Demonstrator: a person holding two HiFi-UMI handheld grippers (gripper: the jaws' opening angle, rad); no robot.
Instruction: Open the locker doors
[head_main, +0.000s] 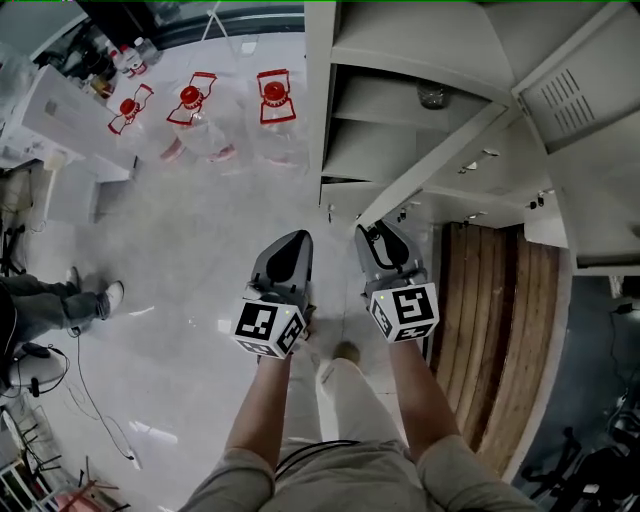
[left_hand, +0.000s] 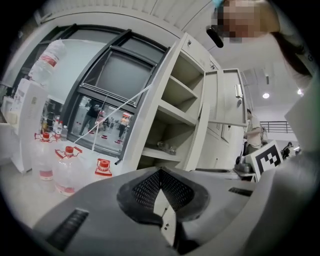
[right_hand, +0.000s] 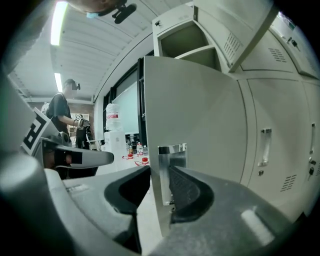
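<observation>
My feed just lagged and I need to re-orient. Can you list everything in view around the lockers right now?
Lockers: one bank, pale grey, ahead and right, several doors open.
Locker door: one, pale grey, half open, gripped at its edge.
Water jugs: three, clear with red caps, on the floor left of the lockers.
Wooden slats: one panel, brown, on the floor at right.
Bystander: one, dark clothes, far left.
Left gripper: one, grey, shut, empty.
Right gripper: one, grey, shut on that door's edge.

Pale glossy floor (head_main: 190, 290). Locker (head_main: 400, 60) stood on it at right; three clear red-capped jugs (head_main: 200, 125) set at far edge. Wooden boards (head_main: 495, 330) laid beside locker.
</observation>
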